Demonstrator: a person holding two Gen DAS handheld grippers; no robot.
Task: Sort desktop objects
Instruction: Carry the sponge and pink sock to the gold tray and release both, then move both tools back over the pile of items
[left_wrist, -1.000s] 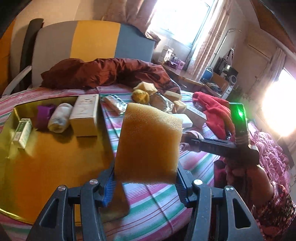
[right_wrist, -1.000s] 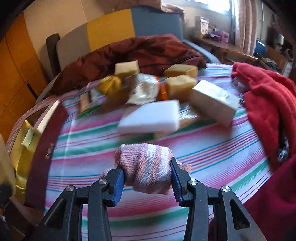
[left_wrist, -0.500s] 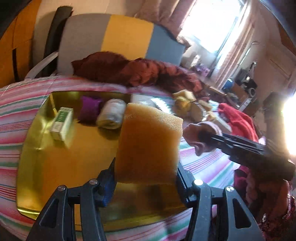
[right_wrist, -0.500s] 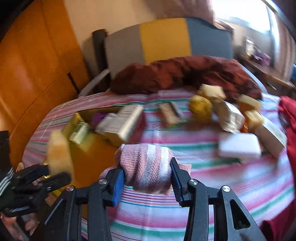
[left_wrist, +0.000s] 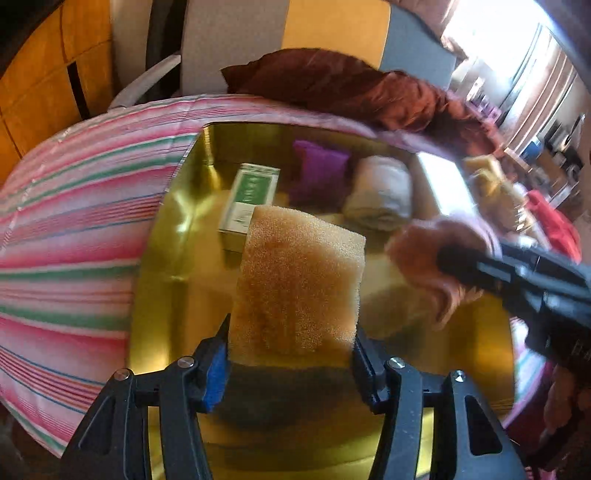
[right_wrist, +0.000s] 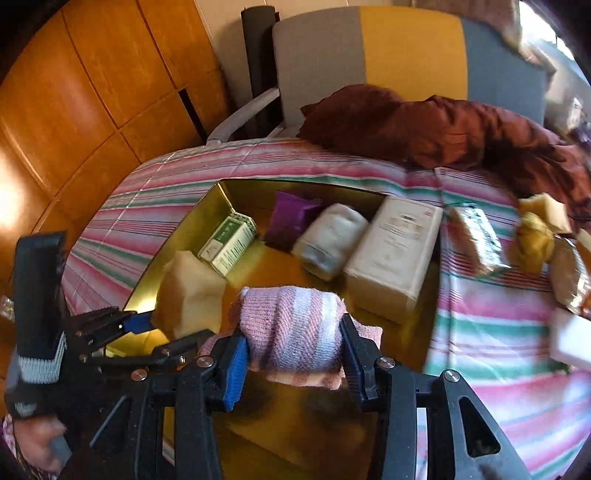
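The left tongs (left_wrist: 291, 363) are clamping a yellow sponge (left_wrist: 299, 284) by its lower end, so the block is standing upright between the two fingers and hanging above the near part of a gold tray (left_wrist: 173, 236). The right tongs (right_wrist: 293, 360) are squeezing a rolled pink-and-white striped cloth (right_wrist: 291, 328) and holding it over the same tray (right_wrist: 192, 221), just right of the sponge (right_wrist: 190, 295). From the right wrist view the left tongs (right_wrist: 147, 323) are reaching in from the left side, their blue-padded finger pressing the sponge. From the left wrist view the right tongs (left_wrist: 448, 260) are coming in from the right with the pink cloth (left_wrist: 439, 258), which is blurred.

Inside the tray, along its far side, a small green-and-white box (right_wrist: 229, 243) is lying near the left corner, a purple packet (right_wrist: 290, 219) is sitting beside it, then a rolled white cloth (right_wrist: 328, 240), and a large cream box (right_wrist: 395, 251) is resting against the right edge. The tray is lying on a table covered with a pink, green and white striped tablecloth (right_wrist: 491, 325). Right of the tray, more sponges (right_wrist: 546, 206), a clear wrapped packet (right_wrist: 476, 236) and a white block (right_wrist: 572, 339) are lying on the tablecloth, blurred. A dark red garment (right_wrist: 424, 125) is heaped at the far edge, in front of a grey, yellow and blue chair back (right_wrist: 406, 51).
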